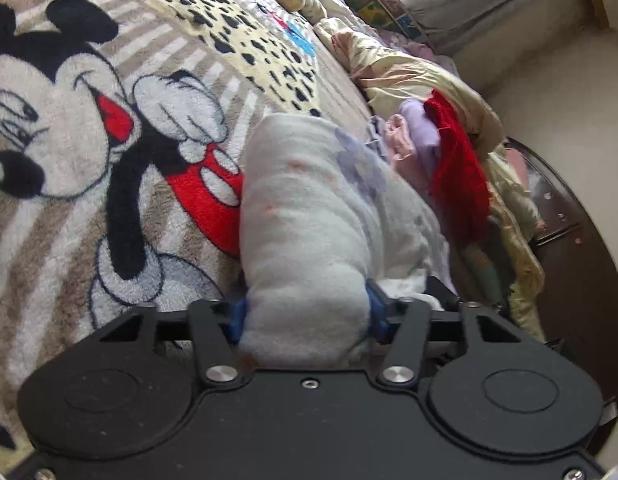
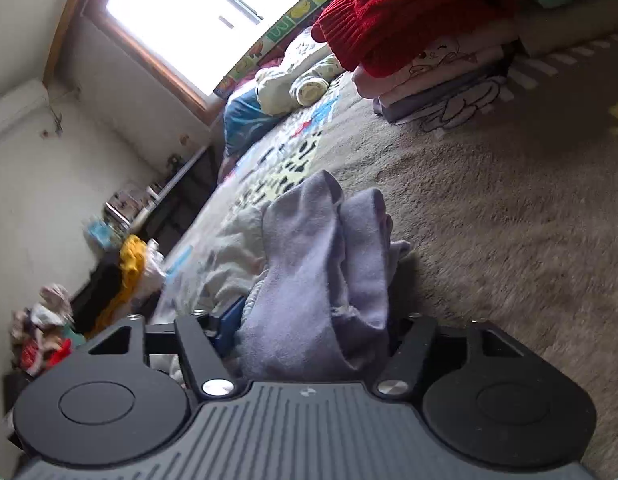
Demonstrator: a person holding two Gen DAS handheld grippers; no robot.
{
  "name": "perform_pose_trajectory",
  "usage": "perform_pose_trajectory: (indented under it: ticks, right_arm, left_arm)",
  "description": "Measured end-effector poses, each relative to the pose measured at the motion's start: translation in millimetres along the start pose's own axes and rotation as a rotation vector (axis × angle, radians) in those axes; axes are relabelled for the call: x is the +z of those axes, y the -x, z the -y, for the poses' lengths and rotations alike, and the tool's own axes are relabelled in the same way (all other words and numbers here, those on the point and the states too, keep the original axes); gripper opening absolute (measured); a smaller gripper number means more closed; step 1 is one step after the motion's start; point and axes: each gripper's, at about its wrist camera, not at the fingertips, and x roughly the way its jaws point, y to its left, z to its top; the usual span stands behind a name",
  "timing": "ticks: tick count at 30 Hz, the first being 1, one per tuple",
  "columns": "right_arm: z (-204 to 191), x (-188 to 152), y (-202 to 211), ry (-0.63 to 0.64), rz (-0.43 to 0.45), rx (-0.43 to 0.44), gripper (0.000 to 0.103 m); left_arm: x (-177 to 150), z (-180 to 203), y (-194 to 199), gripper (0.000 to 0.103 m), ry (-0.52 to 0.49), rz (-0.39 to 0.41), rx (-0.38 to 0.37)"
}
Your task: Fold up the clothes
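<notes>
Underneath, cartoon blanket (image 1: 89, 128) (window (image 2: 197, 12) beyond); both grippers' fingers (image 1: 375, 306) pinching garment (image 1: 309, 216).

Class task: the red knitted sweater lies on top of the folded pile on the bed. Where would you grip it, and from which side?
Grip the red sweater by its ribbed edge, which overhangs the folded pile toward the window. Approach from that open side: the edge hangs free, so fingers could close on it without disturbing the clothes beneath.

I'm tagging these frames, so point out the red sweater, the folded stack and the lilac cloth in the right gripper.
red sweater (image 2: 409, 12): right wrist view, middle of the knit.
folded stack (image 2: 437, 80): right wrist view, pink layers' edge.
lilac cloth (image 2: 309, 280): right wrist view, bunched middle.
</notes>
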Motion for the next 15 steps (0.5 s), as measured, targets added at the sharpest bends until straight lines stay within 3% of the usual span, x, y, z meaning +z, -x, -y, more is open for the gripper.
perform_pose_trajectory:
  ticks: [2, 7, 9, 11, 13, 15]
  right_arm:
    - [-6.1, -5.6, 2.4, -0.053, 0.005, 0.053, 0.057]
    - [-54.0, -34.2, 4.5, -0.107, -0.054, 0.202, 0.056]
    - [-74.4, -46.6, 0.2, -0.067, -0.091, 0.173, 0.060]
    - [-89.4, -57.4, -9.6, 0.043, -0.125, 0.043, 0.072]
    - [-100.3, -61.8, -13.7, 0.135, -0.142, -0.063, 0.075]
    - [-103.8, -60.7, -1.4, 0.130, -0.094, -0.019, 0.085]
  left_arm:
    - [5.5, 5.2, 21.7, 0.048, -0.034, 0.013, 0.008]
    - [17.7, -17.4, 98.4, 0.050, 0.012, 0.033, 0.007]
    - [13.1, -34.0, 111.1, 0.063, 0.027, -0.008, 0.007]
    - [6.6, -49.6, 118.9, 0.067, 0.028, -0.052, 0.015]
    - [-2.0, -58.5, 128.1, 0.071, 0.030, -0.029, 0.036]
    - [-7.7, -66.1, 136.1, 0.074, 0.054, -0.004, 0.030]
